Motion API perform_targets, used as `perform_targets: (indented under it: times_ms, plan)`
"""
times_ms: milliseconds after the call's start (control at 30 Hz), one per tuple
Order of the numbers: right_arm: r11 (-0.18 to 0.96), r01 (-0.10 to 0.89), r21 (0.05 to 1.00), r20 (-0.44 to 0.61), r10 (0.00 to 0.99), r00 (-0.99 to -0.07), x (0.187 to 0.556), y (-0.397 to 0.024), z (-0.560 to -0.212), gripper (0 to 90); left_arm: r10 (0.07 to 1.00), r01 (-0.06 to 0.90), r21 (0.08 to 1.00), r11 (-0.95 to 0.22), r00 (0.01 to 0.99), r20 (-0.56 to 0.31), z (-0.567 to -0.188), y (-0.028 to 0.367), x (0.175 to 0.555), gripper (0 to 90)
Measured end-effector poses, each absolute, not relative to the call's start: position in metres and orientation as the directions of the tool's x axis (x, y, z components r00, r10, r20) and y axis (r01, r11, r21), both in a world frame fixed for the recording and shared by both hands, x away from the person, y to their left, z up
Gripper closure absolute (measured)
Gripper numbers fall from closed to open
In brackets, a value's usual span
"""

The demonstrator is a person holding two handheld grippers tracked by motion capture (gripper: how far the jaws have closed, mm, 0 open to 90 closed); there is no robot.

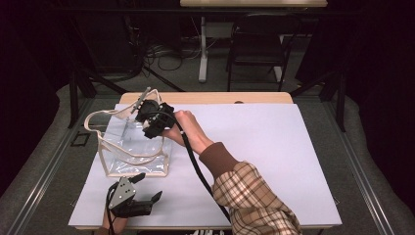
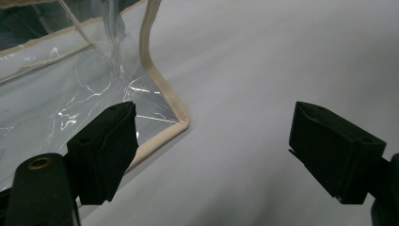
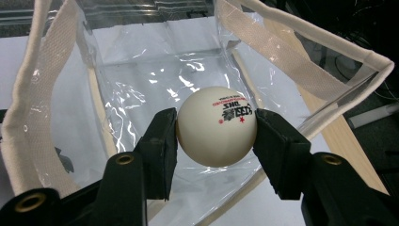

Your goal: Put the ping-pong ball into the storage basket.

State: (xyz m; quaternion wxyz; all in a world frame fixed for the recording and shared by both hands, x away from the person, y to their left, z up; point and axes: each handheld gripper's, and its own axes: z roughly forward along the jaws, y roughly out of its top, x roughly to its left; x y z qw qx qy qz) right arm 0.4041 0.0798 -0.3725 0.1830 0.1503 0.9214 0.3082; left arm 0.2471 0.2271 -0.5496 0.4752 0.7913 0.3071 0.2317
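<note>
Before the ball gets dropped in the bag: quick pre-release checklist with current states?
1. Ball gripped: ok, right gripper has a pad on each side of it.
2. Ball over the bag's mouth: ok, clear bag lies open right beyond it in the right gripper view.
3. Handles clear of the drop path: ok, they fall to either side.
4. Bag upright on the table: ok in the high view.
5. Left gripper steadying the bag: not ok, jaws open, beside its lower corner, not gripping.
6. Bag interior free of other things: cannot tell fully.
</note>
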Motion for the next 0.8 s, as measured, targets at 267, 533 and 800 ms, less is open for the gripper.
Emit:
perform_targets:
  times_ms: [267, 533, 800]
  plan:
    - [0.779, 0.168, 0.604, -0.241, 0.379, -0.894, 0.403, 0.084, -0.375, 50.4, 0.706, 0.266, 0.894, -0.36, 0.704, 0.075, -0.55, 0.227, 0.247, 16.1]
    - [0.791, 0.165, 0.59, -0.238, 0.366, -0.9, 0.403, 0.089, -0.379, 50.3, 0.706, 0.265, 0.895, -0.36, 0.704, 0.075, -0.549, 0.227, 0.247, 16.1]
    - [0.801, 0.17, 0.574, -0.236, 0.361, -0.902, 0.404, 0.093, -0.384, 50.3, 0.706, 0.265, 0.895, -0.36, 0.704, 0.075, -0.549, 0.227, 0.247, 16.1]
